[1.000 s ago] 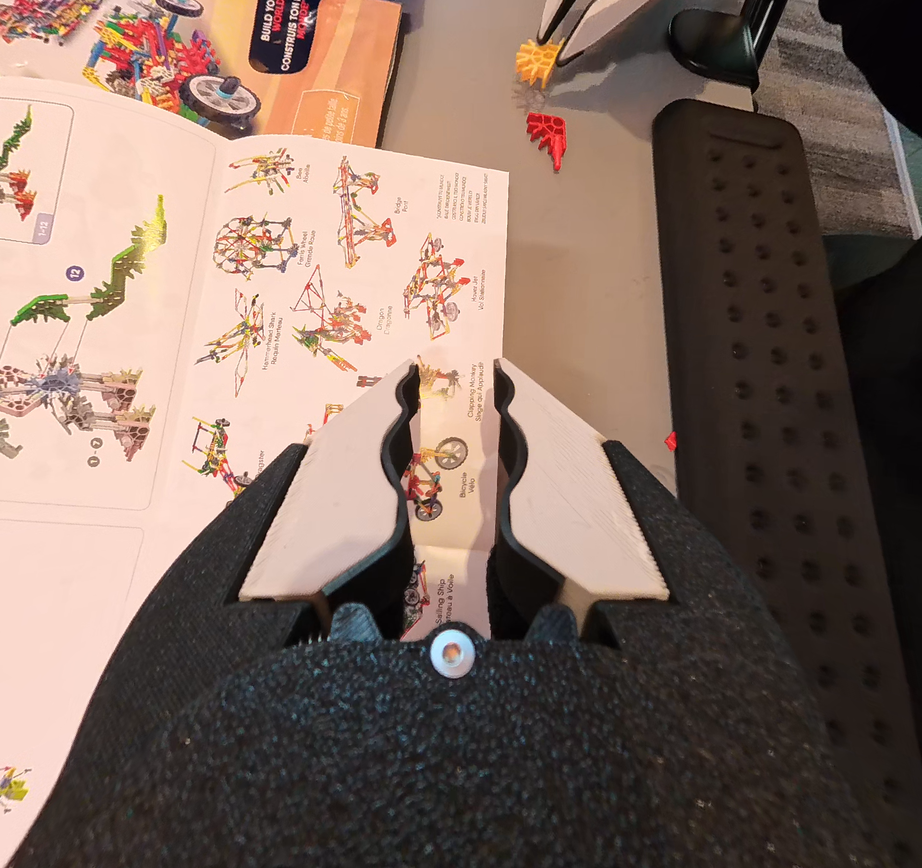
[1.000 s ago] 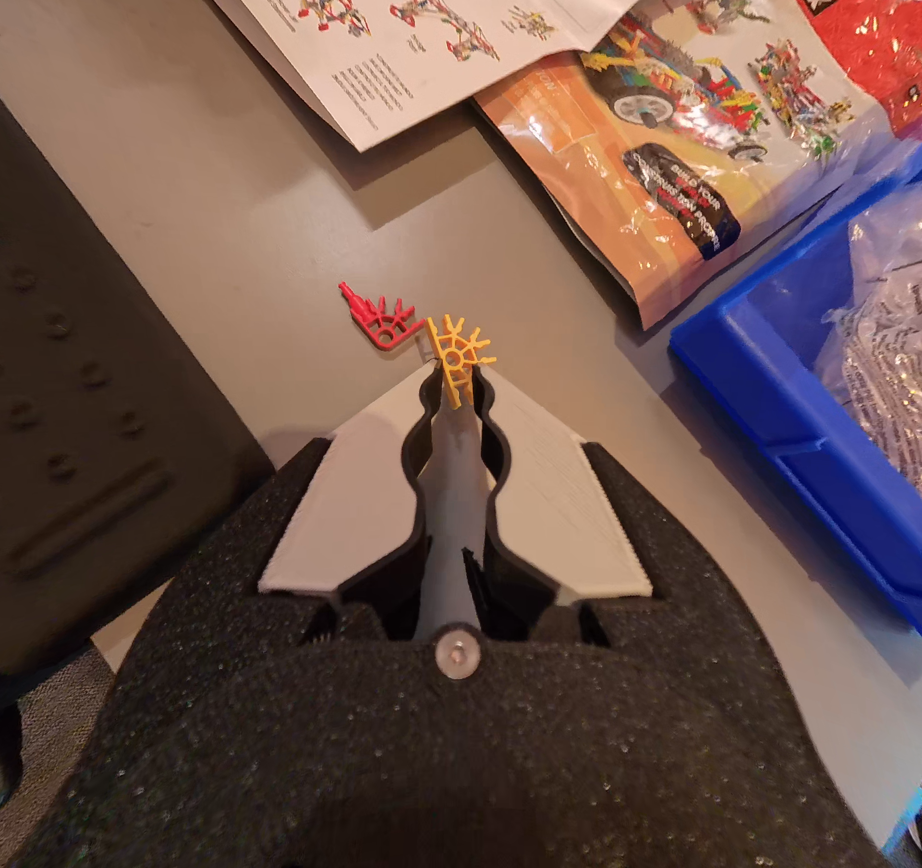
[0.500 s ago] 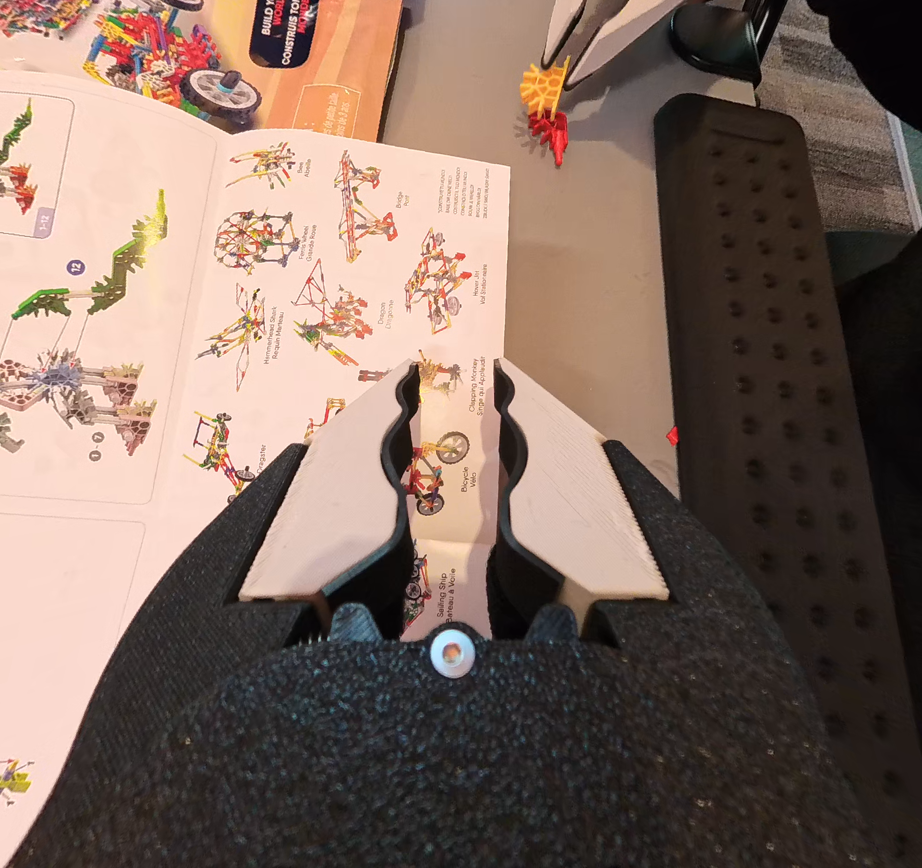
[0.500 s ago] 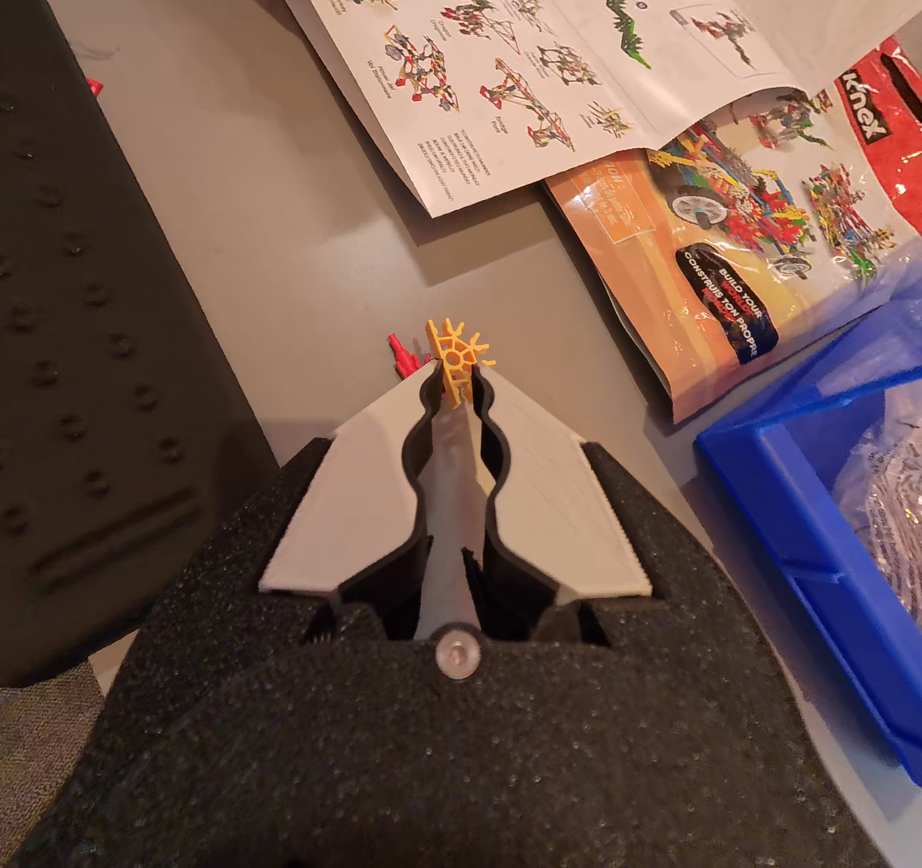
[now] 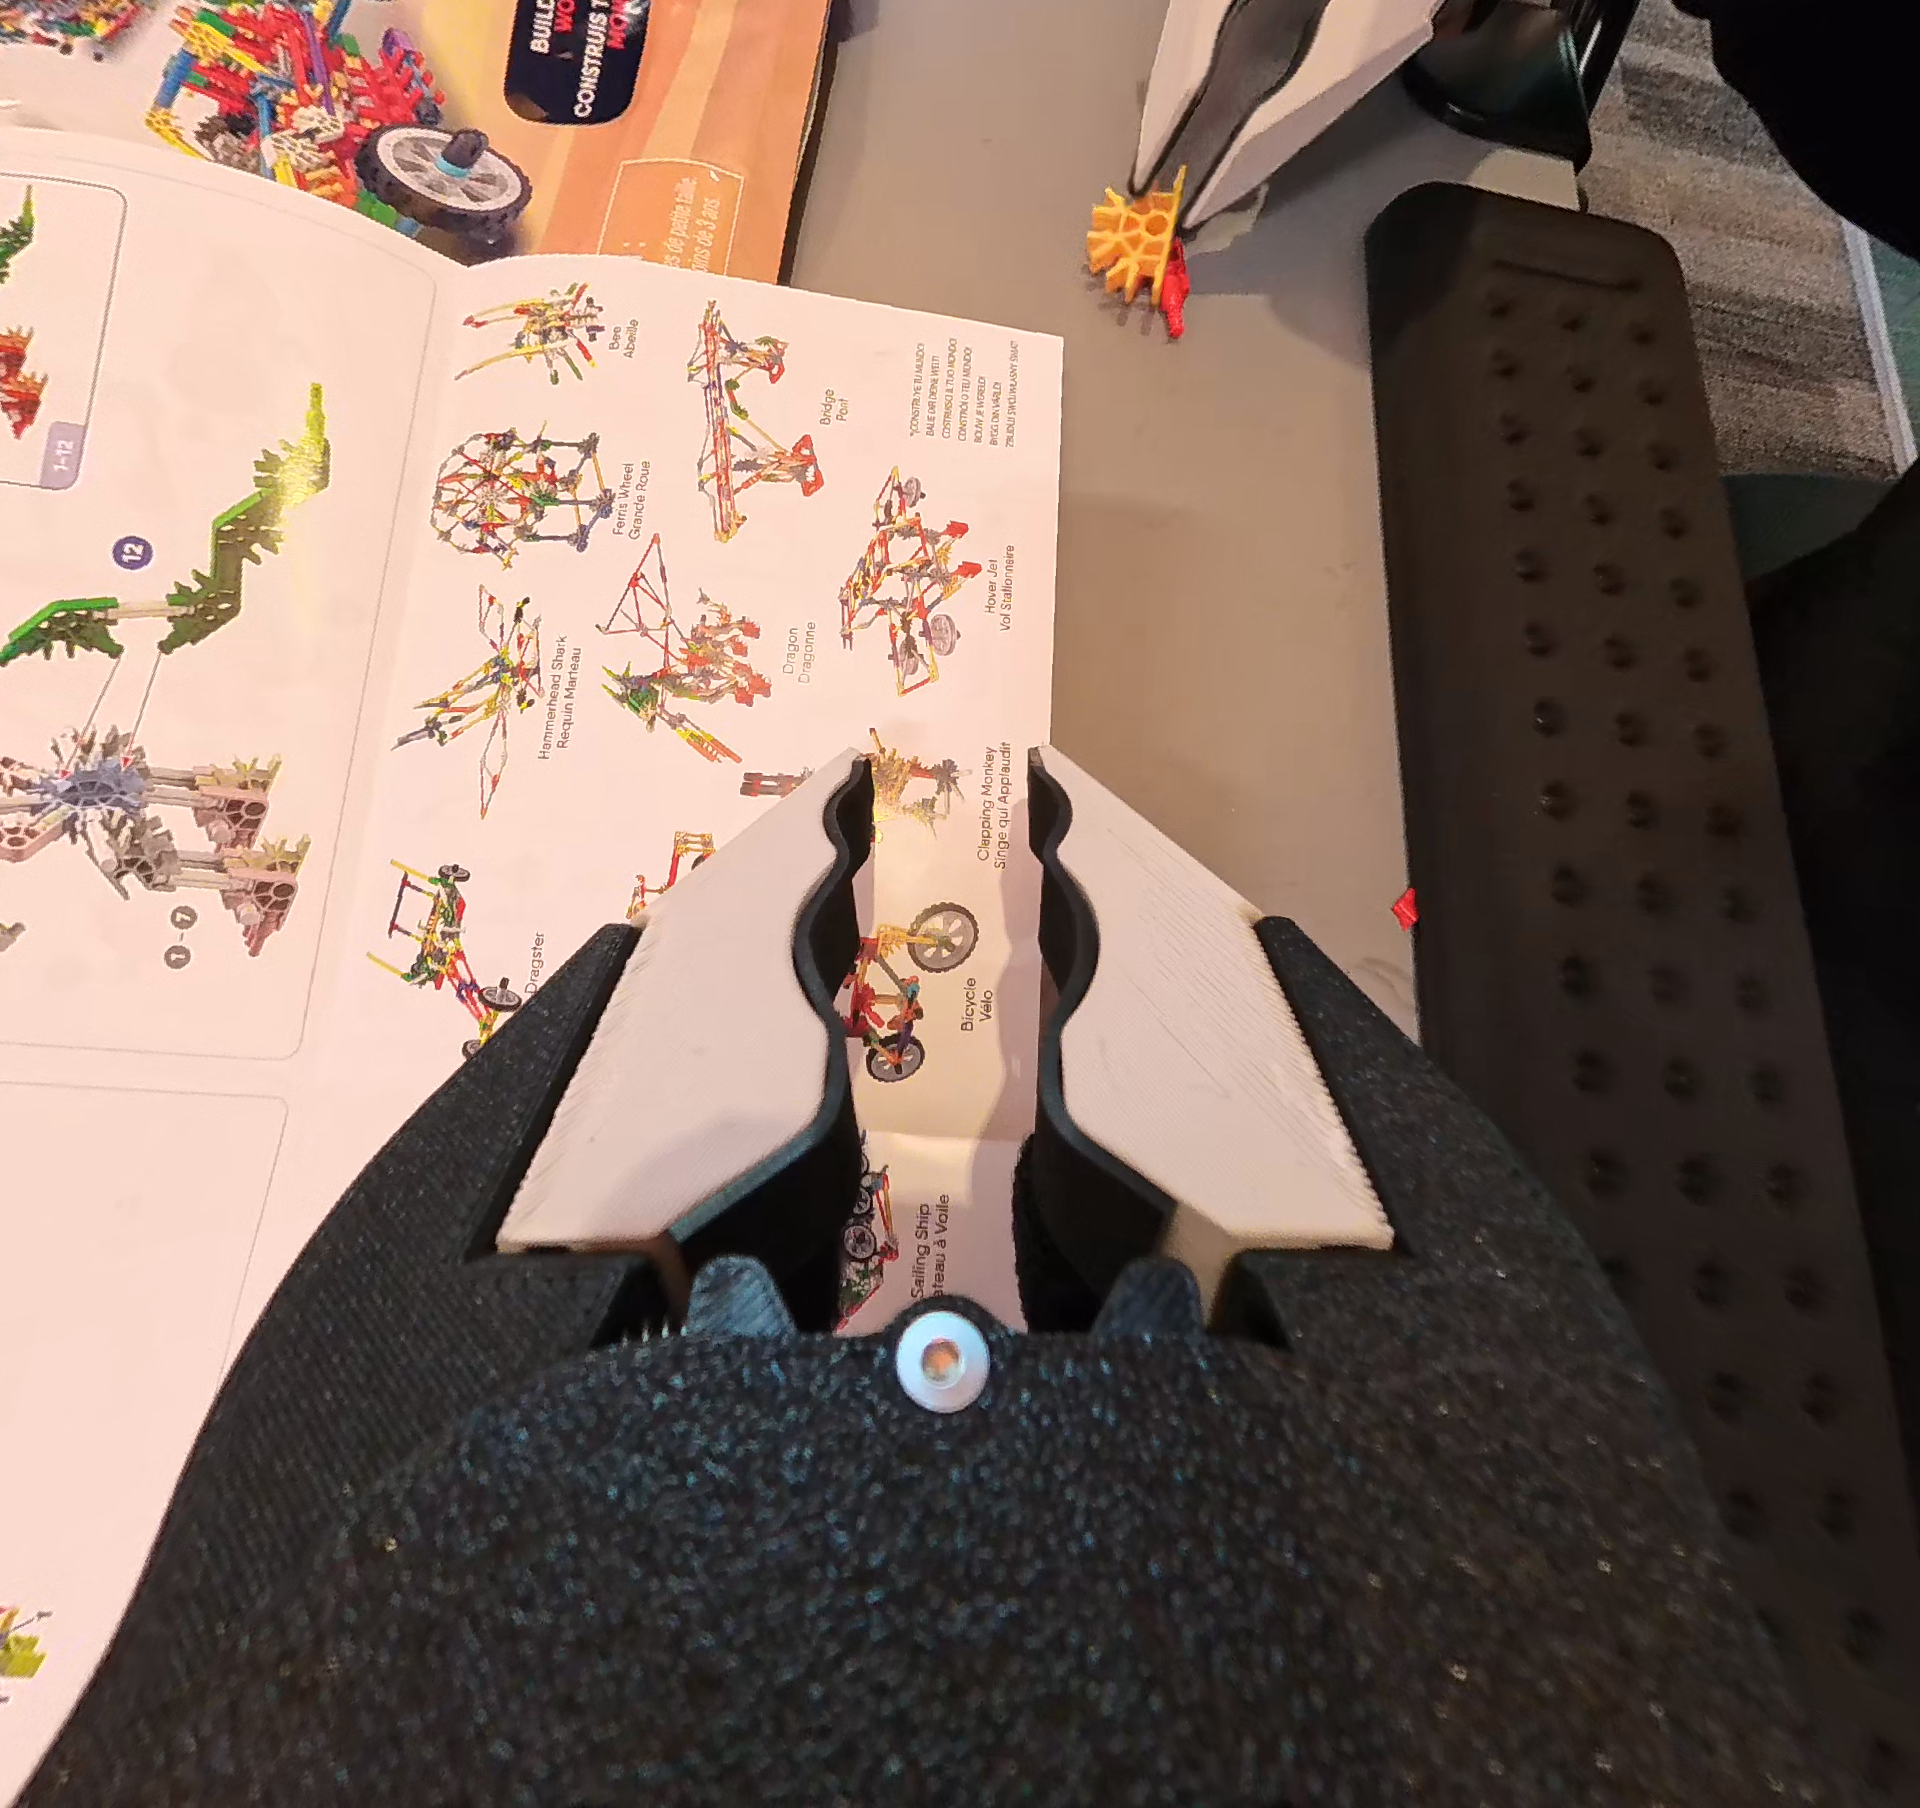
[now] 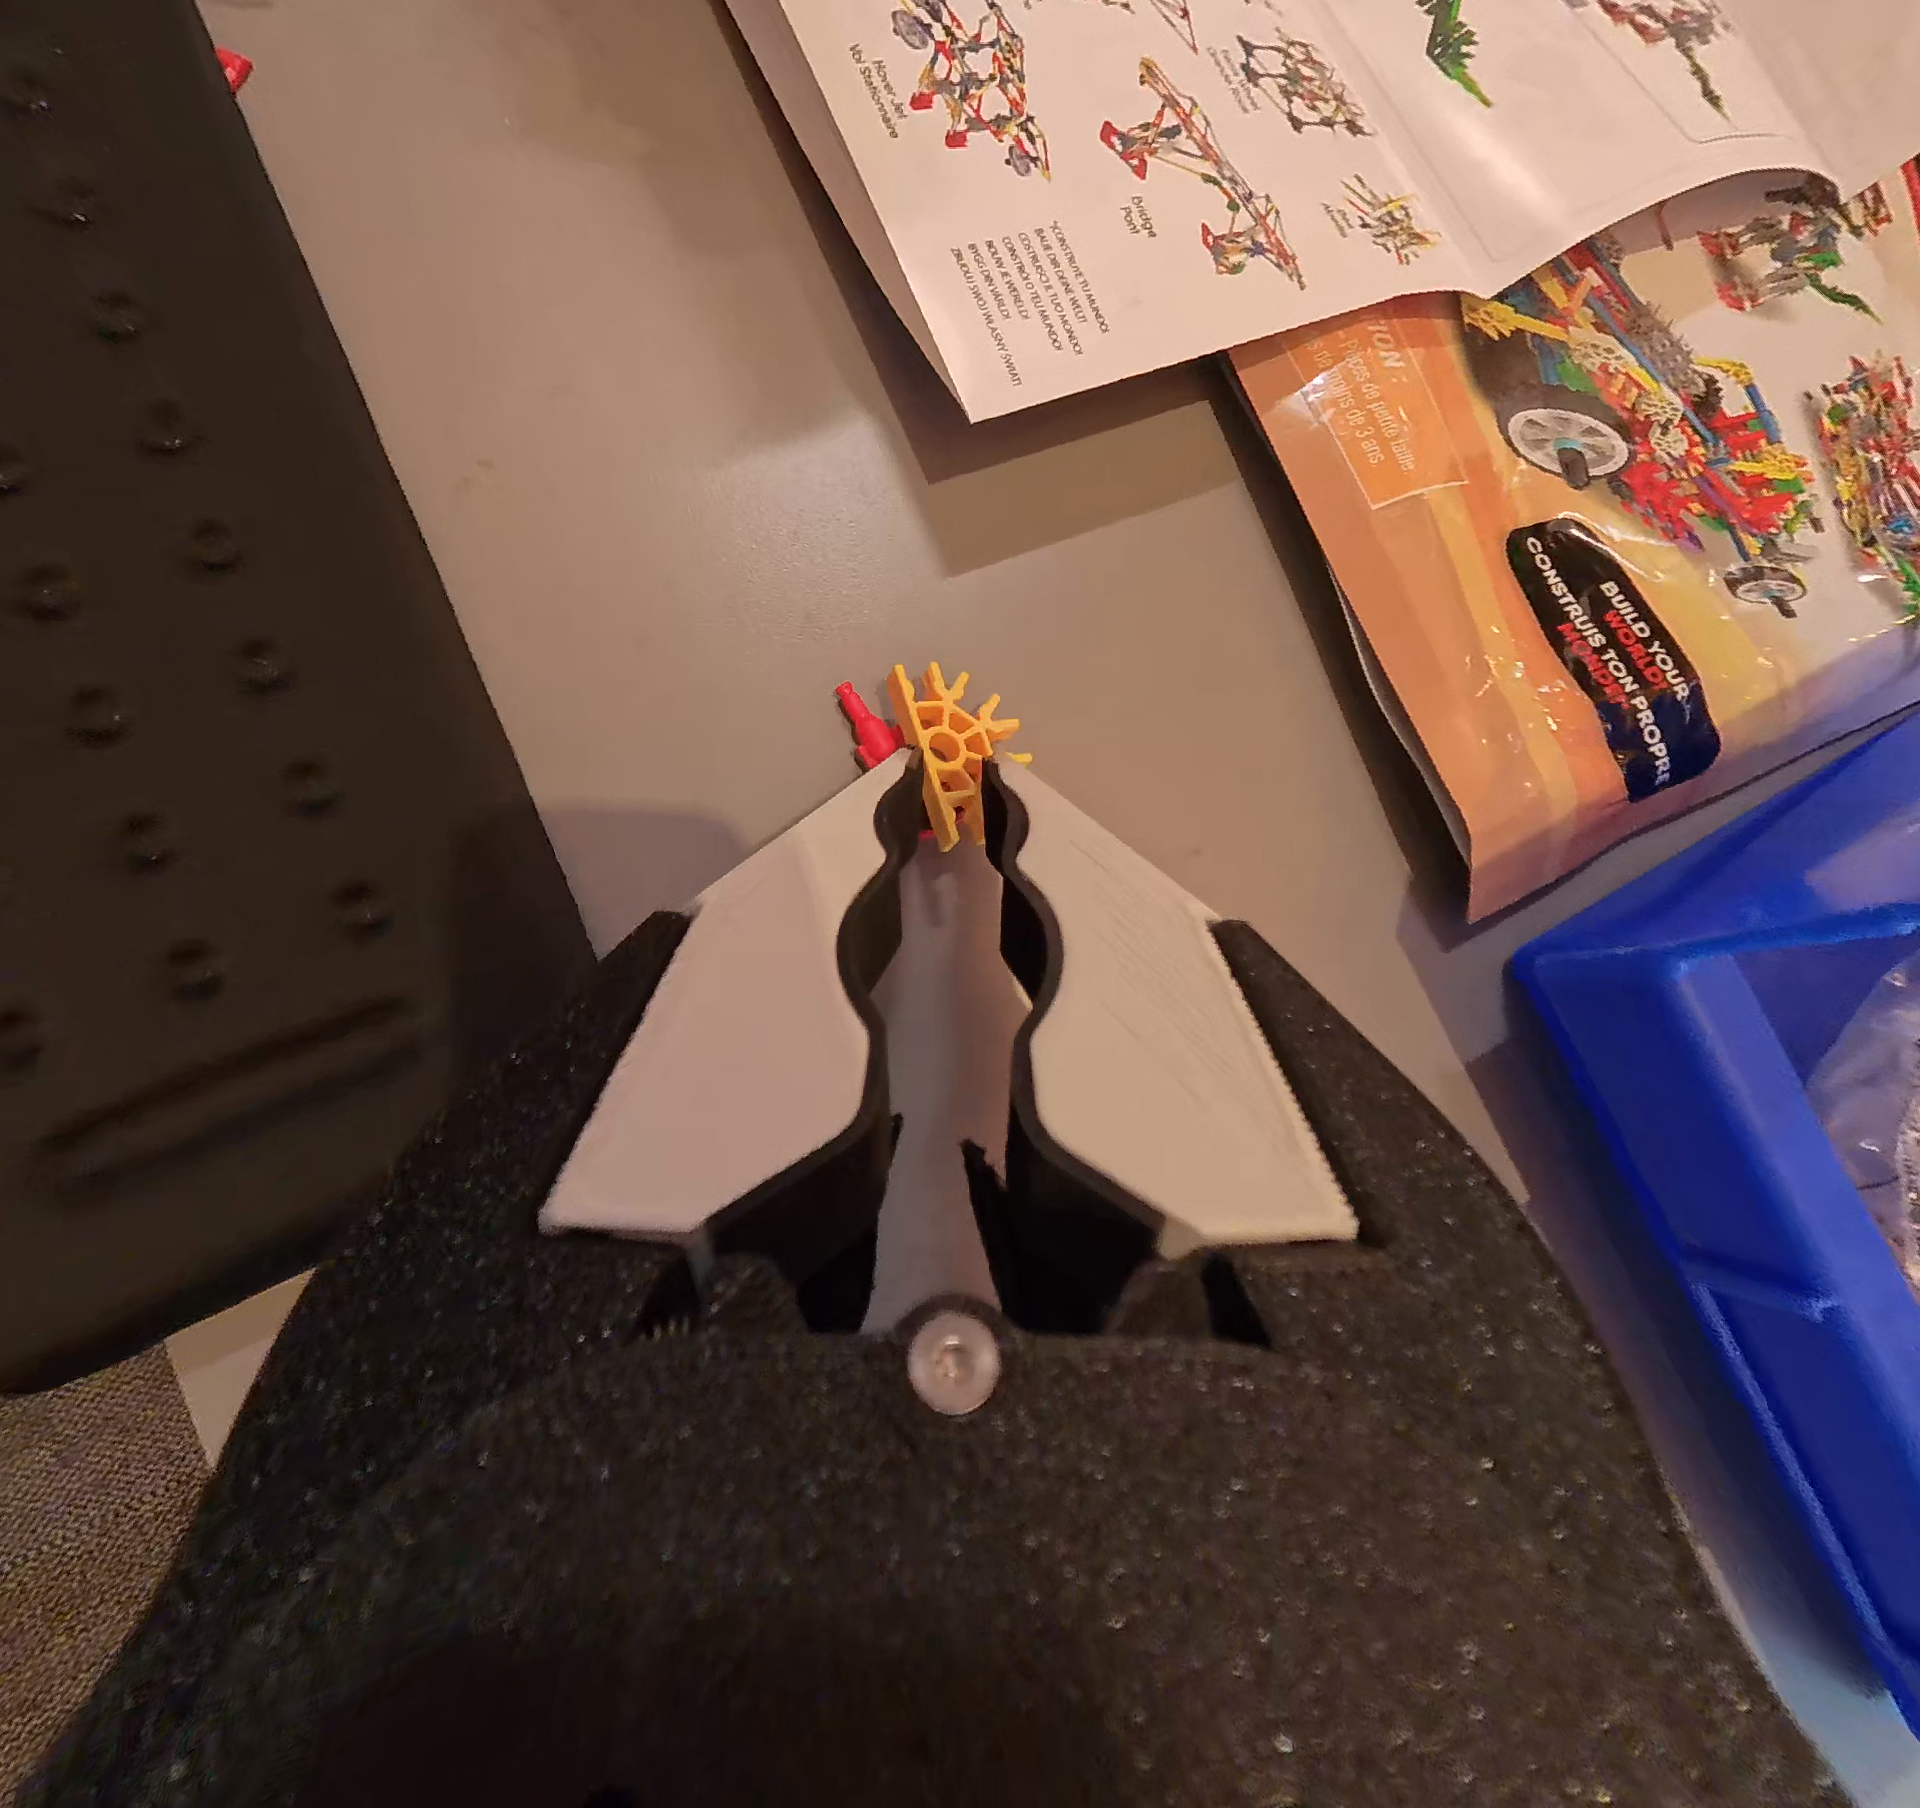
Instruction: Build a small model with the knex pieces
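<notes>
Currently the right gripper [image 6: 951,771] has its jaws closed narrow on a yellow connector piece [image 6: 948,750], gripped edgewise at the jaw tips and held low over the grey tabletop [image 6: 665,470]. A red connector piece [image 6: 868,724] sits directly against the yellow one, behind and slightly below it; whether the two are actually engaged cannot be told. The left gripper [image 5: 948,766] hangs above the open instruction booklet [image 5: 644,532], jaws set moderately wide and holding nothing. Well apart from the two pieces lie a printed packaging sheet [image 6: 1558,553] and a blue bin [image 6: 1714,1135]; a black perforated pad [image 5: 1621,823] flanks the working area. No assembled structure is visible.
</notes>
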Demonstrator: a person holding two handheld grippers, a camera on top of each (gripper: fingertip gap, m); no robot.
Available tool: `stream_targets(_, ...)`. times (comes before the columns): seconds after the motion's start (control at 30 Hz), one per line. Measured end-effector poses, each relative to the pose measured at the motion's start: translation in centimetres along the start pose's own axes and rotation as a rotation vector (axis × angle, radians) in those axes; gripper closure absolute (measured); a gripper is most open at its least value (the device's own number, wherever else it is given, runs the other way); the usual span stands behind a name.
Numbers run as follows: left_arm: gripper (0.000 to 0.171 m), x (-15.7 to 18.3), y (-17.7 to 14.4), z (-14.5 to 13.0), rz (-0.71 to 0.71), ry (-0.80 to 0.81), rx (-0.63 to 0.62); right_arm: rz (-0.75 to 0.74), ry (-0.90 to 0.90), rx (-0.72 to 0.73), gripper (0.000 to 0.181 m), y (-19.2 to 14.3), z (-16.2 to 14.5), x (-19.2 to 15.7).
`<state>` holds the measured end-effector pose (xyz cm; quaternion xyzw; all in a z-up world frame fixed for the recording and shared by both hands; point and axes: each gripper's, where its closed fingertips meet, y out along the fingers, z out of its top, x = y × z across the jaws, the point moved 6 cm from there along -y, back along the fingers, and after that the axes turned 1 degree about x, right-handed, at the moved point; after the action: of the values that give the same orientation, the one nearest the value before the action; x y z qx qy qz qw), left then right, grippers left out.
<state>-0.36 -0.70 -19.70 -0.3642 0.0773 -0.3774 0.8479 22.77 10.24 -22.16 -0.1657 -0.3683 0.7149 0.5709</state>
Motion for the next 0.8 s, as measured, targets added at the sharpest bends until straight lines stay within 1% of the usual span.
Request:
stream_targets(0.27, 0.145, -0.01, 0.08, -0.03, -0.004, 0.000, -0.002, -0.018, -0.001, 0.008, 0.165, -0.49, 0.25, 0.15)
stream_targets(0.4, 0.144, -0.02, 0.09, -0.03, -0.005, 0.001, -0.002, -0.024, 0.015, 0.003, 0.156, -0.65, -0.02, 0.42)
stream_targets(0.8, 0.144, 0.00, 0.22, -0.04, -0.009, 0.002, -0.006, 0.018, 0.033, 0.014, 0.148, -0.25, -0.10, 0.62)
